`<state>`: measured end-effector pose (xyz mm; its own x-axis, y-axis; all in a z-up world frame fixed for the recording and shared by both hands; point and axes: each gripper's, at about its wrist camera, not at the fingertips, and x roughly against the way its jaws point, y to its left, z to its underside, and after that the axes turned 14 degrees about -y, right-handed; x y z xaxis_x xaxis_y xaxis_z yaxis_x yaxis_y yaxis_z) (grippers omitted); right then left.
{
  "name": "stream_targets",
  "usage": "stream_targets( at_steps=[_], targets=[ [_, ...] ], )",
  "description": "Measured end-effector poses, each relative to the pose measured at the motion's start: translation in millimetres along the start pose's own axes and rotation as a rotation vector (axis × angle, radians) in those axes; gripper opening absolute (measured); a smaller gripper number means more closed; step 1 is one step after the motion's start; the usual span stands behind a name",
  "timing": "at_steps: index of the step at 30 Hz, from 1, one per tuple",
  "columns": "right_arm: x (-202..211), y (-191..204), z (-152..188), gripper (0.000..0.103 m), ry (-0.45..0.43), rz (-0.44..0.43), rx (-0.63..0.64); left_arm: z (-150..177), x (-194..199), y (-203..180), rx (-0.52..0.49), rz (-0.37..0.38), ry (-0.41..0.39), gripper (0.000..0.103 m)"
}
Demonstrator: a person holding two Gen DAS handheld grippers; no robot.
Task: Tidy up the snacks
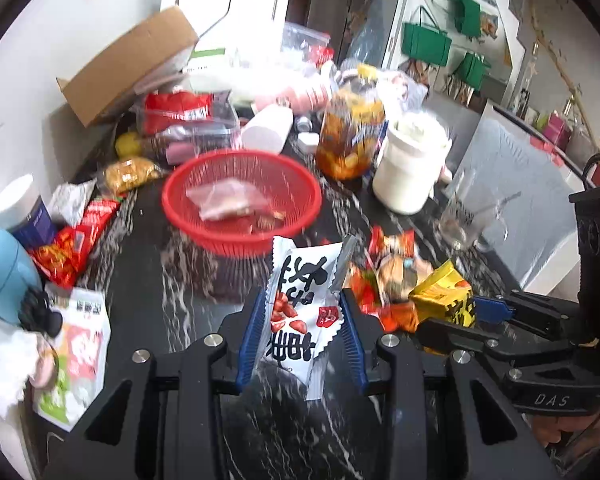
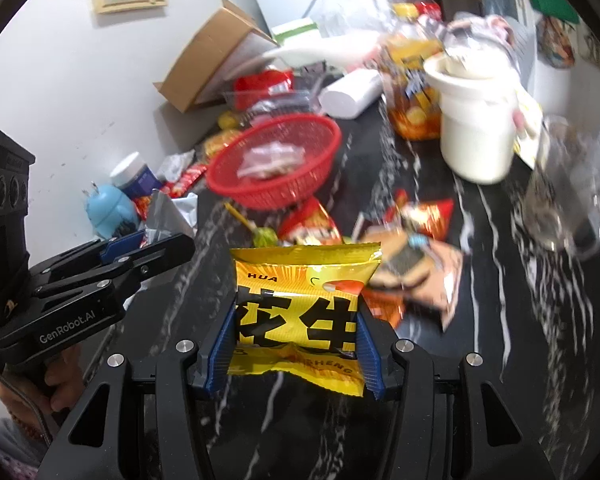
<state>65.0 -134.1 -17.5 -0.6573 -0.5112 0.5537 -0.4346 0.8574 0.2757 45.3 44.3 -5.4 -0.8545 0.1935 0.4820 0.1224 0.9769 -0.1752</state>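
My left gripper (image 1: 303,316) is shut on a white snack packet (image 1: 306,300) with black characters and red peanuts, held above the dark marble counter (image 1: 148,288). My right gripper (image 2: 296,320) is shut on a yellow peanut packet (image 2: 300,300), also lifted off the counter; the same yellow peanut packet (image 1: 444,296) shows at the right of the left wrist view. A red mesh basket (image 1: 242,200) (image 2: 276,160) stands ahead with a clear bag of pinkish snacks (image 1: 228,200) inside. Loose red and orange snack packets (image 1: 388,272) (image 2: 412,248) lie between the grippers and the basket.
A white jar (image 1: 412,164), a jar of yellow pickled food (image 1: 350,132), a glass mug (image 1: 464,212), a cardboard box (image 1: 128,64) and a clear tub of packets (image 1: 184,120) crowd the back. More packets (image 1: 76,240), a blue pot (image 1: 4,272) and a white-lidded tub (image 1: 20,208) line the left edge.
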Motion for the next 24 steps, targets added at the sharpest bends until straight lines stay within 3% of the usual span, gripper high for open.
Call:
stream_targets(
  at_steps=[13, 24],
  targets=[
    [-20.9, 23.3, -65.5, 0.053, -0.071, -0.092, 0.097, -60.6, 0.6, 20.9, 0.055, -0.043, -0.179, 0.037],
    [-64.5, 21.9, -121.8, 0.053, -0.126, -0.084, 0.145, -108.4, -36.5, 38.6, 0.087, -0.054, -0.232, 0.037]
  ],
)
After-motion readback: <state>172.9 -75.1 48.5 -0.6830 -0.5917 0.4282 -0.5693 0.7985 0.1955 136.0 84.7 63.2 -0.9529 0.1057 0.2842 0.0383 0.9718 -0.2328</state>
